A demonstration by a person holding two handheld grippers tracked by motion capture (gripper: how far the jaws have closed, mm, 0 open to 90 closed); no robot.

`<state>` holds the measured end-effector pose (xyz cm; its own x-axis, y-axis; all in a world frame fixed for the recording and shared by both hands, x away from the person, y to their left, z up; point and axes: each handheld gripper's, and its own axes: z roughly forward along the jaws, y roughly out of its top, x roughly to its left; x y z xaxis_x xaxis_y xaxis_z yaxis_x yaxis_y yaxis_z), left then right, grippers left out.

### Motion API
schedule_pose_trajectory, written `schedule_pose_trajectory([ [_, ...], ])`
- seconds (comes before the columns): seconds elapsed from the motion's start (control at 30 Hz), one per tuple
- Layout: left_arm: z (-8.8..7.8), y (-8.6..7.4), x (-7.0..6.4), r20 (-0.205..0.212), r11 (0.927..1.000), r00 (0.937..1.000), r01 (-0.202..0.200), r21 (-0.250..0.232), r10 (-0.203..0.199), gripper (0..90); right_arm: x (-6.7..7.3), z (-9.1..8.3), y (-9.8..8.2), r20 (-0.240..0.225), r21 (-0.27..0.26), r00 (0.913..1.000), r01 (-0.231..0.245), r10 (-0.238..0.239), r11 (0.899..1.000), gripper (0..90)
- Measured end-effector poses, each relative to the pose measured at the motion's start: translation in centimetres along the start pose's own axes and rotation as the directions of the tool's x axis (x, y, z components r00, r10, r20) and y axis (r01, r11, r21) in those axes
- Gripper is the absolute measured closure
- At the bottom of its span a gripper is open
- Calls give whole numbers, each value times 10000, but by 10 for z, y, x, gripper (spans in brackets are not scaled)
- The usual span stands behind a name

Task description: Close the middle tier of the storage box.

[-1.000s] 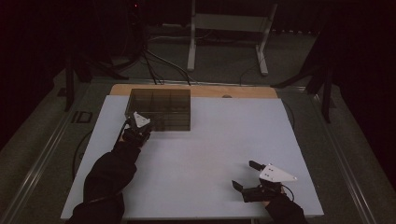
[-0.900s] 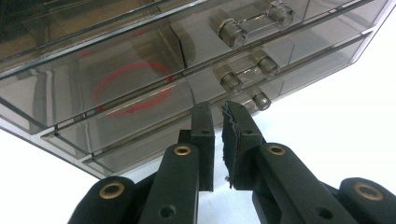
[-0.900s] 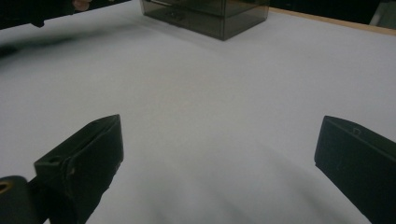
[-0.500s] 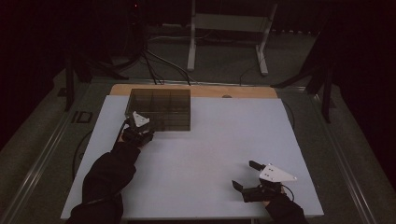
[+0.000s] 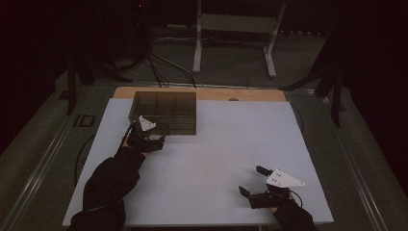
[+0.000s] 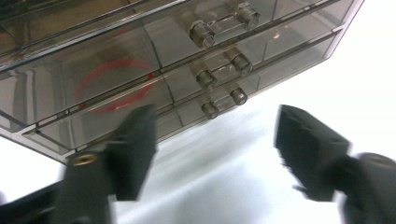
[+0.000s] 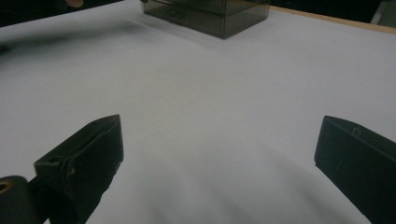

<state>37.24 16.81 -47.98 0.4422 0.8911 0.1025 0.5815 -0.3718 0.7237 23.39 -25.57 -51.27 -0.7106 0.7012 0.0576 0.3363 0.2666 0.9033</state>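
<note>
I see my left tongs [image 5: 153, 143] at the front of the smoked drawer box [image 5: 166, 111], which stands near the far left corner of the white surface [image 5: 216, 159], close to its wooden far edge. In the left gripper view the jaws have just been opening and now stand apart — nothing is between them, only the bare surface under the box front. The box [image 6: 154, 60] shows there three shallow drawers one above the other, each with a clear bar handle [image 6: 224, 23] on two round posts; the lowest handle [image 6: 224, 102] is just beyond the gap between the jaws, not touching them. All three drawers look pushed in. Through the dark plastic I notice a red ring [image 6: 114, 86] in the left part of the box; in which drawer it lies I cannot tell.

My right tongs [image 5: 254, 182] rest low over the near right part of the surface, well apart from the box. In the right gripper view the jaws are wide apart and hold nothing — between them is only the white surface, and the box [image 7: 210, 14] stands far ahead.
</note>
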Motion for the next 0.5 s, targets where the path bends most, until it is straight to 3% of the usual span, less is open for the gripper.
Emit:
schedule_pose_trajectory([
  [0.17,-1,1,-1,27,10000,10000,-25,15,25,198,0,0,1,-18,-61,10000,19,-19,10000,13],
  [0.23,-2,1,-1,354,10000,9994,5,-47,-3,186,0,0,0,-3,-37,10000,-2,2,10000,13],
  [0.3,-1,1,-2,418,10000,9991,-1,-48,3,103,0,0,1,-3,-87,10000,9,-9,10000,13],
  [0.43,-1,2,-3,675,9999,9976,-137,54,133,81,0,0,0,-7,-12,10000,-5,5,10000,13],
  [0.47,-1,2,-3,675,9999,9976,-137,54,133,42,0,0,0,-7,-12,10000,-5,5,10000,13],
  [0.5,0,2,-6,961,9997,9952,-212,153,196,38,0,-1,1,-6,-85,10000,5,-5,10000,13],
])
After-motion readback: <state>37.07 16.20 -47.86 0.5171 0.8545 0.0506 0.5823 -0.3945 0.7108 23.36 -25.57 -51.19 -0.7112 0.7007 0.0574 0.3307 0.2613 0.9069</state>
